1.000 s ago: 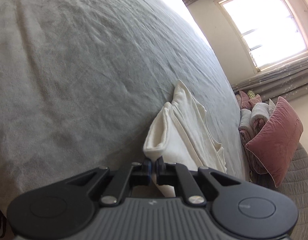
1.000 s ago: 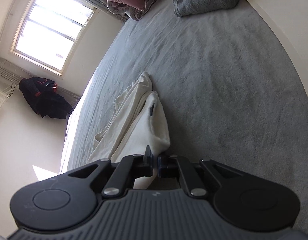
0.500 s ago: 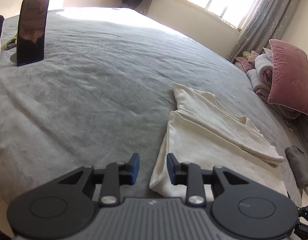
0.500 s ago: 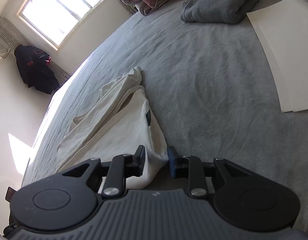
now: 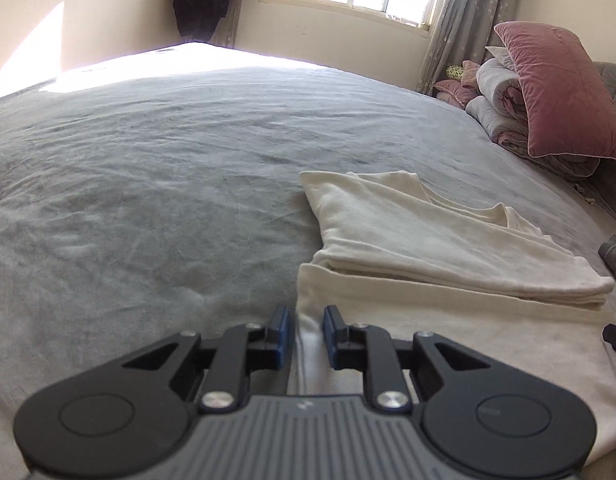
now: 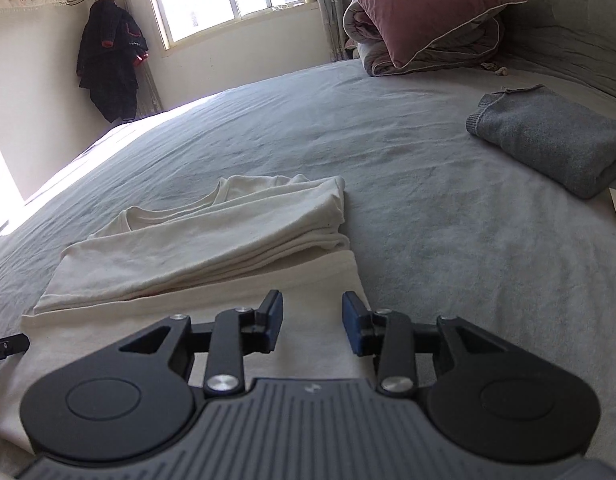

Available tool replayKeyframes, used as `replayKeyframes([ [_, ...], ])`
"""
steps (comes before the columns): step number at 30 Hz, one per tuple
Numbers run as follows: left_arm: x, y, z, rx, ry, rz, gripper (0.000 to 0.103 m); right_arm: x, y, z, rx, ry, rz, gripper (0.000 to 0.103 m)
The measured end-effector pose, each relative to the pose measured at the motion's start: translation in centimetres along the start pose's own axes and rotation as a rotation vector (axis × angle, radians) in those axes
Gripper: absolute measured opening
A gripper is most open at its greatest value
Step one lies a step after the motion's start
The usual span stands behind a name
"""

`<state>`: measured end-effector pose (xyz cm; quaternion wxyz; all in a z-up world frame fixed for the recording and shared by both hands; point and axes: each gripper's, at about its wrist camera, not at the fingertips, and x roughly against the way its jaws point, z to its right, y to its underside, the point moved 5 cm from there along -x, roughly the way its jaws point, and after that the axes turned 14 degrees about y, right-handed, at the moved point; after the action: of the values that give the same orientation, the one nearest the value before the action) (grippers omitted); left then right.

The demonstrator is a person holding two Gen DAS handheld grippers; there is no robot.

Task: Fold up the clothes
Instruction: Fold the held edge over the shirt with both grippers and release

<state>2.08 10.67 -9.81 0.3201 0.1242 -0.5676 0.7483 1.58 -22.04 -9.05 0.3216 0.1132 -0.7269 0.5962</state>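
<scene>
A cream garment (image 5: 427, 240) lies partly folded on the grey bed (image 5: 148, 200), its far part doubled over the flat near part. It also shows in the right wrist view (image 6: 212, 240). My left gripper (image 5: 306, 332) is open, low over the garment's near left corner, with the cloth edge between its fingers. My right gripper (image 6: 311, 320) is open over the garment's near right corner and holds nothing.
A folded grey garment (image 6: 547, 140) lies on the bed at the right. A pink pillow (image 5: 559, 92) and rolled bedding (image 6: 427, 48) sit by the headboard. A dark jacket (image 6: 108, 60) hangs by the window. The bed's left half is bare.
Both grippers opened and let go of the cream garment's corners. The garment went from lifted to lying flat and folded over on the bed. Both grippers pulled back towards its near edge.
</scene>
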Motion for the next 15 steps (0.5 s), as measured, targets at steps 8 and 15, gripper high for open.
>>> replayKeyframes([
  [8, 0.4, 0.1, 0.0, -0.024, 0.009, 0.008, 0.021, -0.1, 0.5, 0.3, 0.014, 0.010, 0.005, 0.027],
  [15, 1.0, -0.5, -0.5, 0.066, 0.039, -0.056, 0.031, 0.7, 0.3, -0.8, 0.068, 0.005, -0.023, 0.054],
])
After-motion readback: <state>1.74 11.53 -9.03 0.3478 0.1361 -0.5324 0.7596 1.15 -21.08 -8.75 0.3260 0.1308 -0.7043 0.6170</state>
